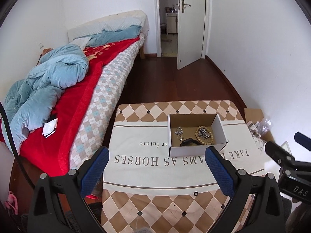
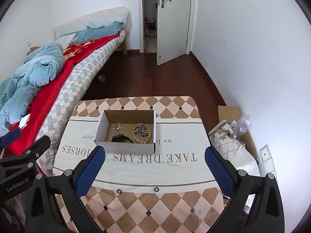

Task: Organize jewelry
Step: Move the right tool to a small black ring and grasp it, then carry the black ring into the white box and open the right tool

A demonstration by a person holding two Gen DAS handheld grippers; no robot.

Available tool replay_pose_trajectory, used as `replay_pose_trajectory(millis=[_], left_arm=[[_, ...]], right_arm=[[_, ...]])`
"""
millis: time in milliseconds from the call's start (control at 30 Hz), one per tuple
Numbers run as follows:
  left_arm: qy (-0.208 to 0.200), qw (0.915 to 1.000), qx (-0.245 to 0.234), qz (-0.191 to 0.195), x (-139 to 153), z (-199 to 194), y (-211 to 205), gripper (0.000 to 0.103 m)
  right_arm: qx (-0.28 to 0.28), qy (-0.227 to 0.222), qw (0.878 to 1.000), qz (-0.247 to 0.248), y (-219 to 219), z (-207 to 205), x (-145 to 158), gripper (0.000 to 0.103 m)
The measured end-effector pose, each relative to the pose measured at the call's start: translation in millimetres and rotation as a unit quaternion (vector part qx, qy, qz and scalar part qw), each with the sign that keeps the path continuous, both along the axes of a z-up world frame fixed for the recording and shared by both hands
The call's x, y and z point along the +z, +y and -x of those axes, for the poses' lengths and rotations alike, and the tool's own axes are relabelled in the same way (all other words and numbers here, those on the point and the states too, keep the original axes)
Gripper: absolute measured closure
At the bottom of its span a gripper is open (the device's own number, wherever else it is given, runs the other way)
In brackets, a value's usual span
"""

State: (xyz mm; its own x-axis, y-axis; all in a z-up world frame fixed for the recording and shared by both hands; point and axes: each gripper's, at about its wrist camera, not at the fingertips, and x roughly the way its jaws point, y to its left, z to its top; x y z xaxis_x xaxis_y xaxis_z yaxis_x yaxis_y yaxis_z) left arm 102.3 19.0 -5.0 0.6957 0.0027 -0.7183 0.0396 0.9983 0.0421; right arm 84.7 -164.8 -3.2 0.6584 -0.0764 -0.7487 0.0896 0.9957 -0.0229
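A small white cardboard box stands on the table. Inside lie a wooden bead bracelet, a silver chain, a silver necklace and a black band. Two small black rings lie on the cloth near the front; one ring shows in the left wrist view. My left gripper is open and empty, short of the box. My right gripper is open and empty, in front of the box.
The table carries a checkered cloth with a white printed panel. A bed with red blanket and blue quilt runs along the left. Cardboard and bags lie by the right wall. A door stands open at the back.
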Motion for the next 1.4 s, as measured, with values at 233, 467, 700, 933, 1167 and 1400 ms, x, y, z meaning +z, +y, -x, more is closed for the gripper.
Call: replay_pose_trajectory(millis=[233,467,700,933,1167,1400], left_arm=[[-0.013,0.9999,0.007,0.002,11.2,12.7,4.0,0.002],[0.013,0.9987,0.040,-0.029,-35.3,12.0,9.8,0.002],[0.089,0.9918,0.055,-0.073,-112.2,3.0,8.9,0.002],[0.136,0.9836,0.062,-0.101,-161.2,-5.9,8.2,0.002],[0.159,0.9798,0.066,-0.101,-180.3,-11.4,9.5,0.002],[0.190,0.9792,0.035,-0.061,-194.3,-16.6,-12.3,0.002]], right_arm=[[0.004,-0.013,1.000,-0.005,2.3,16.6,11.1,0.000],[-0.005,0.009,0.999,-0.049,-22.8,19.0,-23.7,0.000],[-0.007,0.107,0.991,-0.074,-41.8,11.0,-138.8,0.038],[0.019,0.115,0.991,-0.062,-24.1,3.7,-214.1,0.041],[0.029,0.108,0.994,-0.008,-8.9,-3.6,-242.3,0.073],[0.004,0.097,0.994,-0.042,-28.3,-0.9,-233.6,0.090]])
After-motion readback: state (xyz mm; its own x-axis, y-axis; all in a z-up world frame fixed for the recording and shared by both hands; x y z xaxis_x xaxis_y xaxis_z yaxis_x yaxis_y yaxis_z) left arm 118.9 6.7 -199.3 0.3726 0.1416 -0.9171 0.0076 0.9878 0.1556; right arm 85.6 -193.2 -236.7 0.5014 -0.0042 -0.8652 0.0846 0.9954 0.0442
